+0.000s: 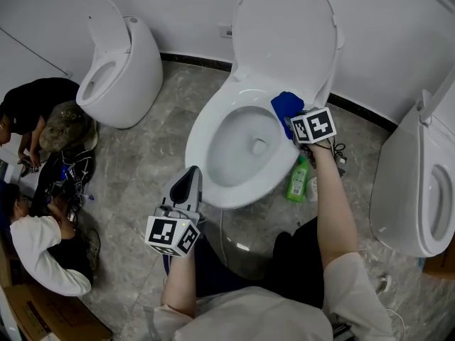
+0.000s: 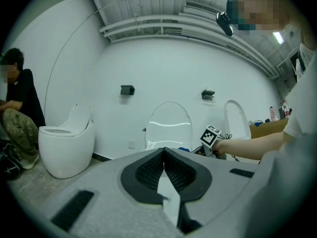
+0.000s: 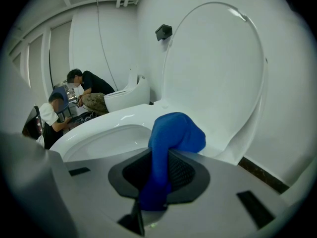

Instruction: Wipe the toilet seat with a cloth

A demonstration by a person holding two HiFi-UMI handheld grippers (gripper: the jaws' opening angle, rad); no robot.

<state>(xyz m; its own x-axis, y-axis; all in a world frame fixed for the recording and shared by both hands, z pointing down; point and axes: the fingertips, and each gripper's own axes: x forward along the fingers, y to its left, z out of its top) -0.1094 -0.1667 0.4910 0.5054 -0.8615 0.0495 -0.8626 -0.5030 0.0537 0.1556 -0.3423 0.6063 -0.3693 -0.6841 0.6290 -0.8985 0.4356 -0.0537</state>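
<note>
A white toilet with its lid [image 1: 284, 30] raised stands in the middle, its seat [image 1: 206, 126] ringing the bowl. My right gripper [image 1: 291, 119] is shut on a blue cloth [image 1: 286, 105], which rests on the seat's right side near the hinge. In the right gripper view the cloth [image 3: 171, 138] bulges out from between the jaws over the seat [image 3: 114, 120]. My left gripper [image 1: 189, 183] hangs in front of the bowl's near rim, jaws closed, holding nothing. In the left gripper view the jaws [image 2: 164, 155] meet, and the lid [image 2: 169, 125] shows beyond.
A second toilet [image 1: 117, 66] stands at the left and a third [image 1: 416, 190] at the right. A green bottle [image 1: 298, 180] sits on the floor by the middle toilet's base. Two people [image 1: 35, 183] crouch at the left edge with bags.
</note>
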